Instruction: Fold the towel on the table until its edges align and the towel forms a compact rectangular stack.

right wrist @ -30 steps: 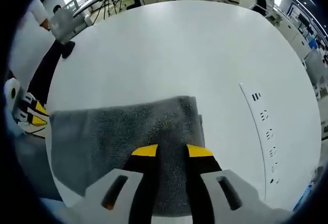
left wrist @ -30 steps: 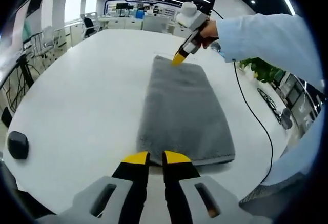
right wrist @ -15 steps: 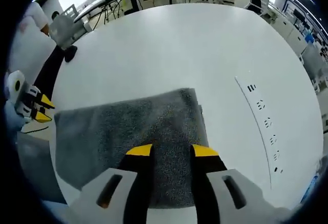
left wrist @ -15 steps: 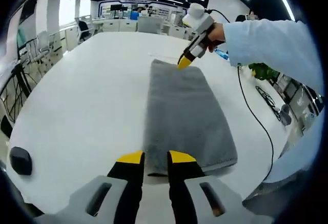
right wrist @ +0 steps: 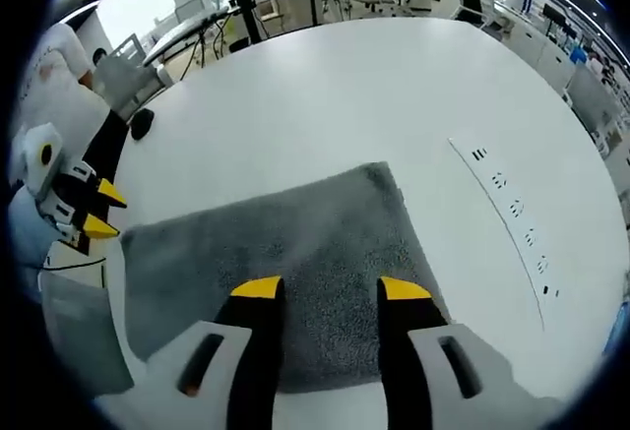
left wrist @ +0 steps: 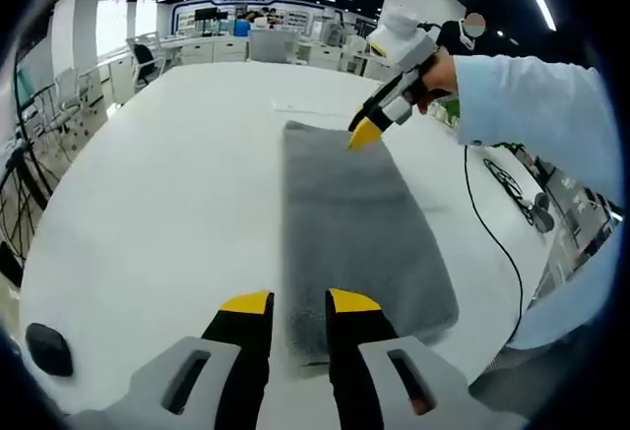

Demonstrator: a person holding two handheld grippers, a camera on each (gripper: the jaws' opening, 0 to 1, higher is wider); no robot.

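A grey towel (left wrist: 354, 223) lies folded in a long strip on the white table (left wrist: 167, 174). My left gripper (left wrist: 299, 302) hovers at the strip's near end, jaws a little apart with nothing held. In the right gripper view it shows as yellow tips (right wrist: 98, 209) at the left edge. My right gripper (right wrist: 332, 288) stands open just above the towel (right wrist: 295, 243) near its other end, nothing between the fingers. In the left gripper view a hand with a light blue sleeve holds this right gripper (left wrist: 366, 133) over the towel's far end.
A small black object (left wrist: 49, 348) lies on the table near its edge, also seen as a black object (right wrist: 143, 123) beside a person's dark sleeve. A black cable (left wrist: 492, 233) runs off the table's right side. A row of small marks (right wrist: 512, 214) crosses the tabletop. Office desks and chairs stand beyond.
Both grippers' jaws have spread wider. The right gripper has drawn back a little over the towel's end, and the left one has shifted slightly along the near edge. The towel lies unchanged.
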